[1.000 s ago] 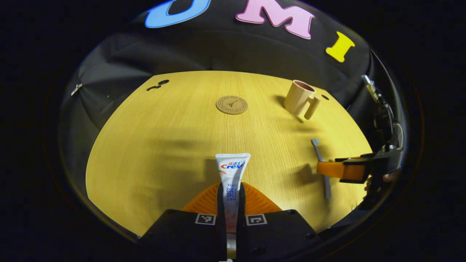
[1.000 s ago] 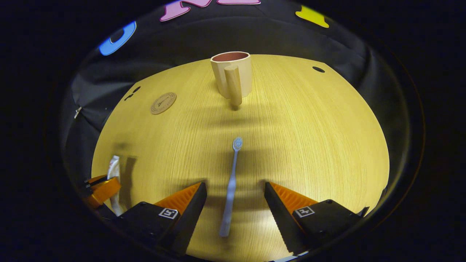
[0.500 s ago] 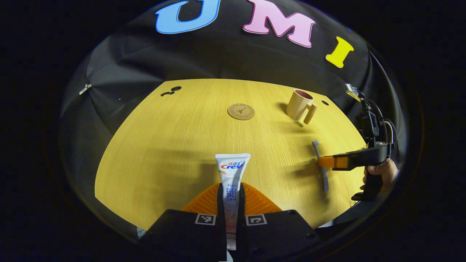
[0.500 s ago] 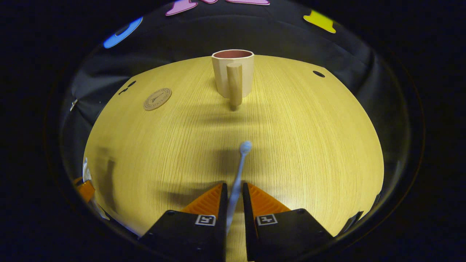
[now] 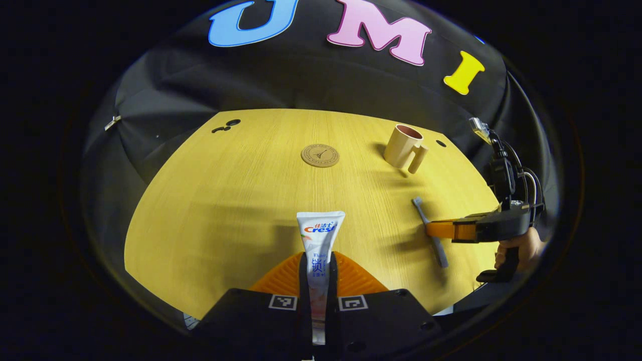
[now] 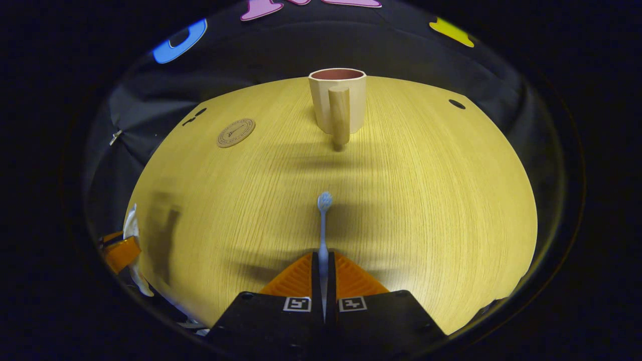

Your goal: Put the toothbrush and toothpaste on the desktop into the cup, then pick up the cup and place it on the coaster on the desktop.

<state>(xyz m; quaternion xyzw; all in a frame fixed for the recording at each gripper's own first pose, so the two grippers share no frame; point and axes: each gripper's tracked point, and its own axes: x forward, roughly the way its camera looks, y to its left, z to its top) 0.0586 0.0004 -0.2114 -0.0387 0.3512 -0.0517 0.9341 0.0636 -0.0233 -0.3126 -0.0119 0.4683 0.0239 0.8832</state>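
**Both hand-held grippers clamped: one on the toothpaste, one on the toothbrush**

In the left gripper view, my left hand-held gripper (image 5: 318,273) has its two fingers pressed together on one toothpaste tube (image 5: 319,250). The tube stands between the fingers with its long axis running straight away from me, its flat crimped end pointing forward over the surface (image 5: 225,200). The tube is white with a brand name in blue and red near the far end and some further characters below it.

In the right gripper view, my right hand-held gripper (image 6: 323,281) is closed on one toothbrush (image 6: 323,225). Its thin handle is pinched between the two fingers, and its long axis points straight ahead, with the pale blue bristle head at the far end, aimed toward the cup (image 6: 337,100).

There is one cup, beige with a reddish inside, standing upright on the far part of the surface, well apart from both grippers. Its block-shaped handle faces my right gripper. In the left gripper view the same cup (image 5: 404,147) sits far off to the right.

There is one round brown coaster (image 5: 320,155) lying flat on the surface, to the left of the cup and apart from it. It bears a small tower emblem with ring lettering too small to read.

The left gripper view also shows my right gripper (image 5: 437,229) farther off at the right, holding the toothbrush (image 5: 420,210) partway along its handle, with my hand (image 5: 516,250) on its grip.
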